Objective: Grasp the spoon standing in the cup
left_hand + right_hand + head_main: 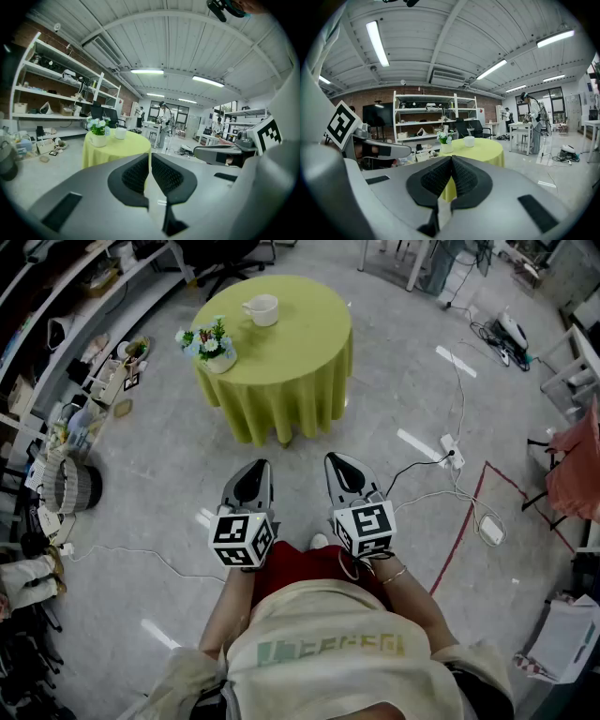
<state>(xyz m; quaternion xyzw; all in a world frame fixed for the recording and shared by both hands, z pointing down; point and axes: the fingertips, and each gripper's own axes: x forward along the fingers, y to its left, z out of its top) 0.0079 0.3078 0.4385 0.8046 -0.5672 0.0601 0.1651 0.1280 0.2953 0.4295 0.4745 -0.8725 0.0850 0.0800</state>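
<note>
Head view had both my tools held low in front of me, the left tool (253,468) and the right tool (338,461), each clenched on nothing, pads pressed together in their own gripper views. The white cup (262,309) sat toward the far side of the table (291,362), well apart from me, with potted flowers (214,343) near the table's left edge. I could not make out the spoon at that range. I judged that I should walk up first, spread one tool's pads before arriving, come down on the handle from above, and keep clear of the flowers and the cup's rim.
</note>
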